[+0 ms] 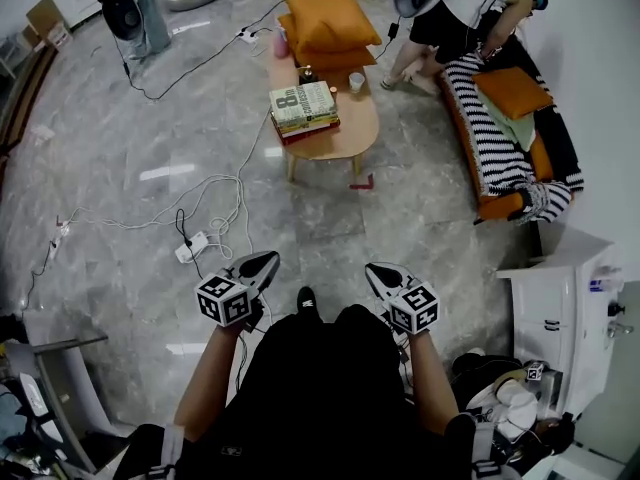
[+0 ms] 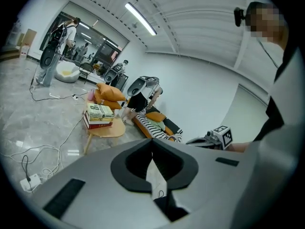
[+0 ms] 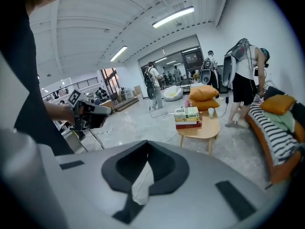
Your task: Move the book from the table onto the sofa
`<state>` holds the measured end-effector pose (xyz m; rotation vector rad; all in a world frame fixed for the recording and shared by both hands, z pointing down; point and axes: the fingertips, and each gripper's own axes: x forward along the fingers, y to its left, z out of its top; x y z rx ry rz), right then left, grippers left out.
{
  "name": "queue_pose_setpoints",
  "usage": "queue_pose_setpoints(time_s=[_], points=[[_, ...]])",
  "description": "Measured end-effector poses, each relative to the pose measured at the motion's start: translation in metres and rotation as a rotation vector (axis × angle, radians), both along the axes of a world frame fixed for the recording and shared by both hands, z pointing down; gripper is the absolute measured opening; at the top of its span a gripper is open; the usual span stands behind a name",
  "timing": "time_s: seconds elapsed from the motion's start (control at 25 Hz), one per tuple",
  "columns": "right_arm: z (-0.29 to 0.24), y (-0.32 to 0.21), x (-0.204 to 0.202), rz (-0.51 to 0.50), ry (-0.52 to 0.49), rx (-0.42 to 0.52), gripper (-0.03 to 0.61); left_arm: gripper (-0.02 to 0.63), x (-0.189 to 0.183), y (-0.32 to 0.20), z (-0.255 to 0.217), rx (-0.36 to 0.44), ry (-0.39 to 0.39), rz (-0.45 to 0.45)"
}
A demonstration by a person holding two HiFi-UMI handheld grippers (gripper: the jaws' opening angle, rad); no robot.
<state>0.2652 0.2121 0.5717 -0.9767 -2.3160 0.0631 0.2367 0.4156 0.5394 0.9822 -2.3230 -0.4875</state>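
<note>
Head view. Mid-floor, well ahead of both grippers: tabletop [image 1: 345, 133]. On its left part, a stack of books [image 1: 303, 106]; right of the stack and apart from it, a cup [image 1: 357, 81]. Just behind the far end, two piled cushions [image 1: 325, 28]. Along the right wall, right of the tabletop with floor between: sofa [image 1: 495, 158], with one cushion [image 1: 512, 91] on its seat. At its far end stands a person [image 1: 460, 8]. Left of the tabletop, cables [image 1: 215, 193] trail over the floor. Nearer, a power strip [image 1: 192, 246] lies just ahead-left of the left gripper [image 1: 262, 263]; the right gripper [image 1: 378, 273] is to its right, apart.
</note>
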Motion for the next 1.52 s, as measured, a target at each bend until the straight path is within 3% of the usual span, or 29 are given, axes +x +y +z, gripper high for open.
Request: queue_pose_setpoints(time_s=[0.24,0.8,1.2,1.52], points=[[-0.007,0.011,-0.042,-0.019,-0.01,0.04,0.008,0.011,-0.015,0.026,0.004,0.022,0.022,-0.056],[0.001,0.097,-0.161,-0.297,-0.015,0.048,0.008,0.011,-0.071,0.086,0.015,0.028,0.058,-0.3],[0.014,0.087,-0.242,-0.262,0.03,-0.036,0.008,0.011,-0.156,0.062,0.013,-0.031,0.086,-0.26],[0.045,0.067,-0.286,-0.292,0.118,-0.027,0.008,0.012,-0.223,0.03,0.015,-0.028,0.115,-0.241]])
